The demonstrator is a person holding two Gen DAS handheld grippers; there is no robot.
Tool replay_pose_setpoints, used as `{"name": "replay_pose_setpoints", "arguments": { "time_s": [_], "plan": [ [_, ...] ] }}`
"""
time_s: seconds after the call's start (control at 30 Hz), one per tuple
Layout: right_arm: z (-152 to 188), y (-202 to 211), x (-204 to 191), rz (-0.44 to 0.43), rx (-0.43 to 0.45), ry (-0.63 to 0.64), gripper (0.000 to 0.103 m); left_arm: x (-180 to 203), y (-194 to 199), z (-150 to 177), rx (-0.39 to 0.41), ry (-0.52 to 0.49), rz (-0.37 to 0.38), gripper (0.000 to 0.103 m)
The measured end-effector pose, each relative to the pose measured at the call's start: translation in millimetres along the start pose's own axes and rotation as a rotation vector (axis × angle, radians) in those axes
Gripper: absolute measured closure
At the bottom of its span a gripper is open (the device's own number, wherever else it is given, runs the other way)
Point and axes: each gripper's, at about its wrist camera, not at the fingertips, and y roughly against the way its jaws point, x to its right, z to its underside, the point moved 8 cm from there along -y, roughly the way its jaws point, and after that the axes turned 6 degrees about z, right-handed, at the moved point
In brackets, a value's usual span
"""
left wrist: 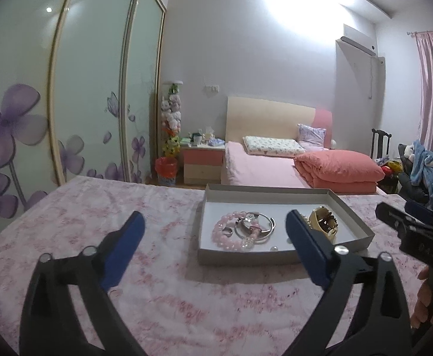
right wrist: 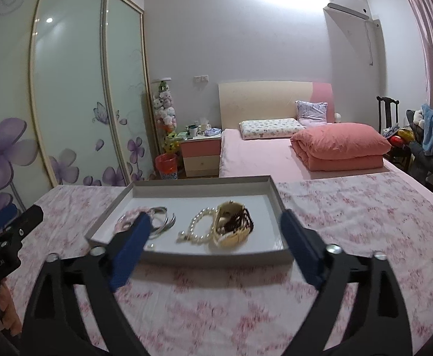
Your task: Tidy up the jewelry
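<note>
A shallow grey cardboard tray (left wrist: 246, 255) (right wrist: 216, 257) lies on a pink floral cloth. In it lie a pink bead bracelet (left wrist: 220, 231), silver bangles (left wrist: 265, 231) (right wrist: 164, 222), a pearl strand (right wrist: 197, 230) and a cream and brown bangle (left wrist: 324, 225) (right wrist: 232, 227). My left gripper (left wrist: 213, 231) is open and empty, just short of the tray's near left part. My right gripper (right wrist: 216, 231) is open and empty, its fingers straddling the tray's near edge. The right gripper also shows at the right of the left wrist view (left wrist: 412, 222); the left gripper shows at the left of the right wrist view (right wrist: 9, 225).
The floral cloth (right wrist: 349, 216) covers a table-like surface. Behind stand a pink bed (left wrist: 260, 169) with a folded coral quilt (left wrist: 339, 170), a nightstand (left wrist: 203, 163), a red bin (left wrist: 166, 170), sliding wardrobe doors (left wrist: 92, 89) and a chair with clothes (left wrist: 420, 172).
</note>
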Motion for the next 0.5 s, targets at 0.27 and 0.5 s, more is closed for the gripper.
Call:
{"name": "replay_pose_setpoints", "arguments": {
  "time_s": [0.27,0.5],
  "plan": [
    [17.6,33.3,-3.5,0.044,0.041,0.025,0.002,14.7,29.0,8.3,0.068,-0.101,-0.038,0.004],
    [29.2,55.5,-0.7,0.097,0.135,0.043,0.002,23.6,36.7,15.4,0.107,-0.121,-0.036,0.004]
  ]
}}
